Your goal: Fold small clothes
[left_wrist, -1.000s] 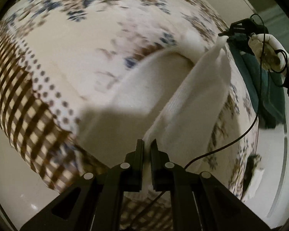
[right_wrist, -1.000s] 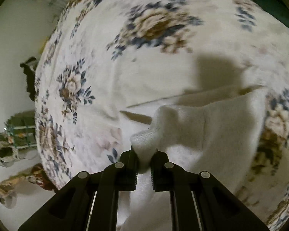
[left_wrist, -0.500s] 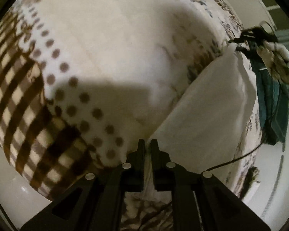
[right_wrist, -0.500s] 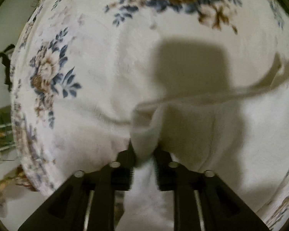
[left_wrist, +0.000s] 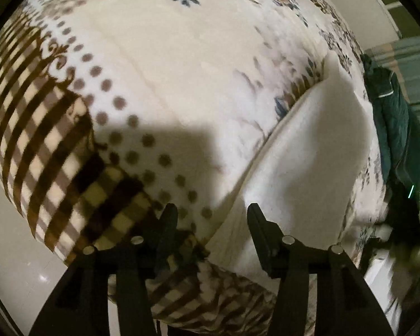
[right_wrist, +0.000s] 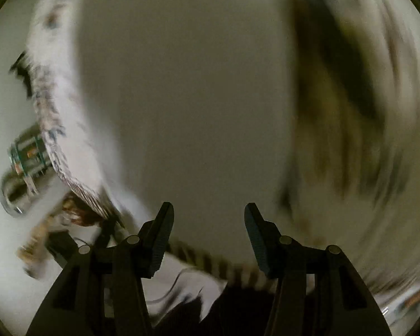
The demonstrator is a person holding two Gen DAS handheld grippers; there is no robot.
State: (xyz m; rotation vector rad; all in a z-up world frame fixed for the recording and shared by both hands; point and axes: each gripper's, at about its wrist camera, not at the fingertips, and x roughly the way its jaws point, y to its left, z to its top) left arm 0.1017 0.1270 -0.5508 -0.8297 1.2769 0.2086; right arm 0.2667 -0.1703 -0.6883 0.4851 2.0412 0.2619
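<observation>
Left wrist view looks down over a bed (left_wrist: 182, 64) covered with a cream blanket (left_wrist: 165, 89) printed with flowers, brown dots and a brown check border. The left gripper (left_wrist: 212, 215) hangs low over the near edge of that blanket, tilted forward, its jaws spread wide and gripping nothing. The white garment (left_wrist: 308, 154) lies flat on the blanket, folded into a smooth panel that runs from just under the right-hand finger (left_wrist: 261, 238) away toward the far right; its near edge sits between the two fingers without being pinched. A dark shadow of the tool falls across the dotted part of the blanket beside the garment. A dark green piece of clothing (left_wrist: 394, 128) is draped over the bed's right side, well apart from the white one. Right wrist view is heavily smeared by motion, so little can be read with certainty: the right gripper (right_wrist: 208, 218) has its jaws released too, wide apart and empty, pointing at a pale, blurred expanse that may be the garment or the blanket, I cannot tell which. At the left edge of that view a small greenish metallic object (right_wrist: 28, 154) shows on the pale floor (right_wrist: 2, 84) beside the bed.
</observation>
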